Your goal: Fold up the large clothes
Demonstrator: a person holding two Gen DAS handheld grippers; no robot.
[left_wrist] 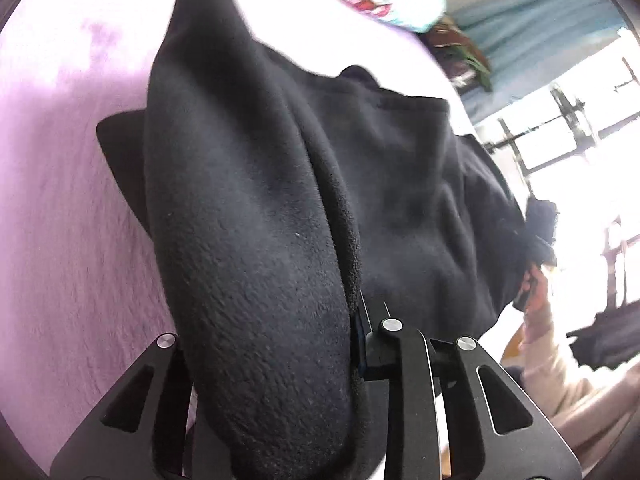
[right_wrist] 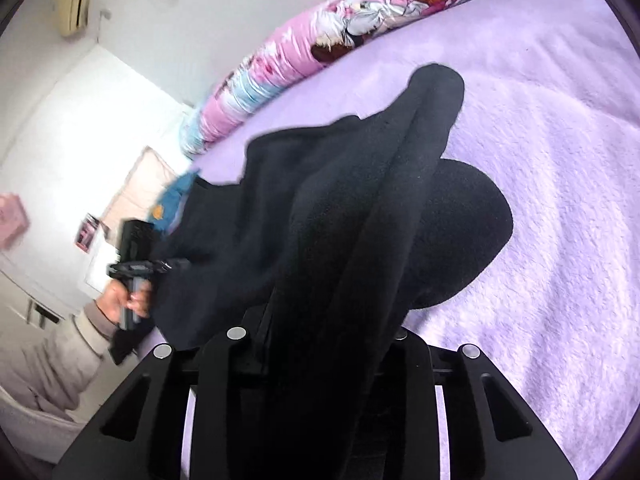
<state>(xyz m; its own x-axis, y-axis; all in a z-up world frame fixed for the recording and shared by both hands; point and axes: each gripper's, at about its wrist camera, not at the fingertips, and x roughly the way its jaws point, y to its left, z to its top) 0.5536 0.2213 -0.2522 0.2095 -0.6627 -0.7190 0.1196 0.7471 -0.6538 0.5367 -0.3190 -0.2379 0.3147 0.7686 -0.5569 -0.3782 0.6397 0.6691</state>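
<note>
While both tongs (left_wrist: 320, 320) (right_wrist: 320, 336) pinch black fleece (left_wrist: 260, 200), only right view shows pillow (right_wrist: 320, 32).

- The black fleece garment (left_wrist: 256, 208) covers the left gripper (left_wrist: 320, 344) fingertips at lower centre of the left wrist view.
- The right gripper (right_wrist: 320, 344) fingertips are buried under the same cloth.
- The window (left_wrist: 580, 128) at right is blown out, its bars blurred.
- The patterned pillow (right_wrist: 320, 32) runs off the top edge.

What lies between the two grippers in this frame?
The black fleece garment spans from the right gripper to the left gripper, each shut on it; the right wrist view shows the stretch above the lilac blanket.
</note>
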